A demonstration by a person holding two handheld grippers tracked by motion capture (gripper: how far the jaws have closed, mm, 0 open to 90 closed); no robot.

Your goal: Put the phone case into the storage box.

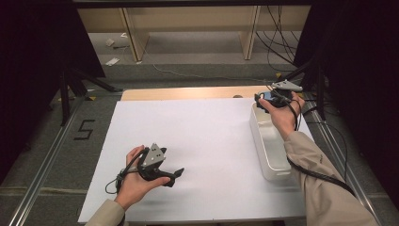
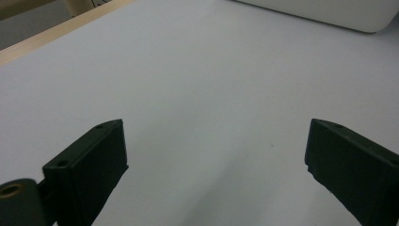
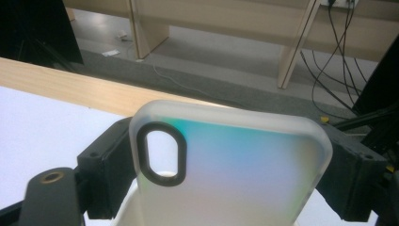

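My right gripper (image 1: 261,101) is at the far right of the table, above the far end of a white bin (image 1: 270,141). Its jaws are shut on a translucent, iridescent phone case (image 3: 226,165) with an oval camera cutout; the case stands upright between the jaws, held by its two long edges. In the high view the case (image 1: 267,96) shows as a small bluish patch at that gripper. My left gripper (image 1: 175,176) rests low over the white sheet (image 1: 207,141) near the front left, pointing right. In the left gripper view its jaws (image 2: 214,160) stand wide open with nothing between them.
The white bin lies lengthwise along the sheet's right edge; its corner (image 2: 329,14) shows in the left gripper view. A wooden strip (image 1: 188,92) of the table borders the sheet's far side. Beyond are shelf legs, floor cables (image 3: 329,61) and dark stands.
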